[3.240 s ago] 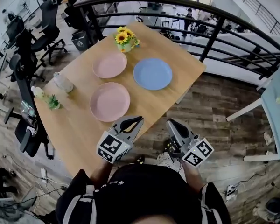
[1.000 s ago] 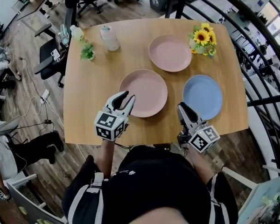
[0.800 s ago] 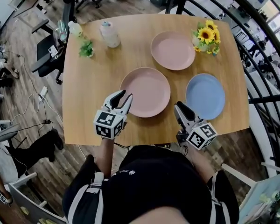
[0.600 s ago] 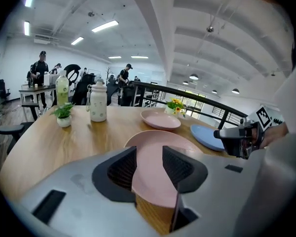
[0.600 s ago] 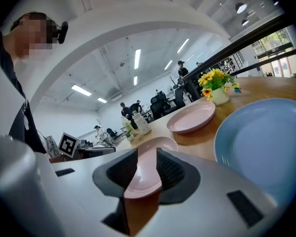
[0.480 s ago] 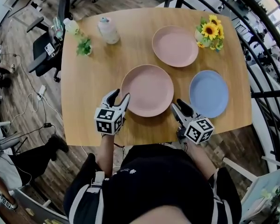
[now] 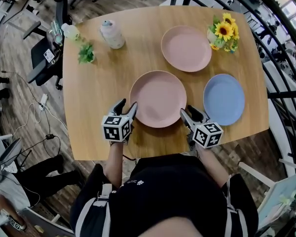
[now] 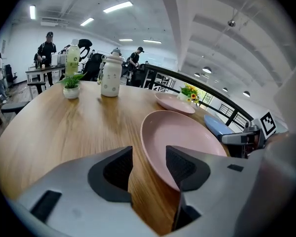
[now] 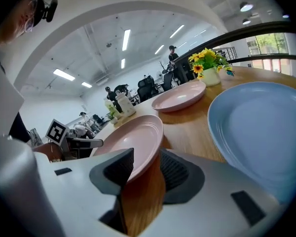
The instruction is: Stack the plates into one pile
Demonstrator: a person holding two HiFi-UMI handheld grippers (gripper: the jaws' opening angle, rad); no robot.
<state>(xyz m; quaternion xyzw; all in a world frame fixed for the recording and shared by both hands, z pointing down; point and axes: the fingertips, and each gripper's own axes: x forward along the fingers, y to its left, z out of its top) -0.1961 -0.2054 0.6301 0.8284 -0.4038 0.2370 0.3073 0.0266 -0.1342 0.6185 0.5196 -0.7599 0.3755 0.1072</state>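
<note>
Since both grippers sit low at the near edge of the table (image 7: 93, 83), flanking the middle pink plate (image 7: 158, 98), the step looks like a two-sided lift of that plate.

Left gripper (image 7: 127, 105): jaws wide, just been opening. In its own view the plate's rim lies in the gap by the right-hand jaw, not pinched. Right gripper (image 7: 188, 112): jaws apart too, rim running into the gap, nothing clamped.

To do it well, I'd say:
- slide each lower jaw under the rim, flat to the wood, before closing
- close both sides together so the plate doesn't skate
- lift level, keep the right one off the blue plate (image 7: 224, 98) just beside it
- set down centred on the far pink plate (image 7: 186, 48) or the blue one, whichever is the base

Risk: a shallow rim gives a thin bite and could slip.

Containers: all three plates are empty and lie apart, nothing stacked yet. Bottle (image 7: 111, 33) is capped, contents can't tell. Vase (image 7: 222, 31) holds sunflowers. Small pot (image 7: 86, 53) holds a green plant.
</note>
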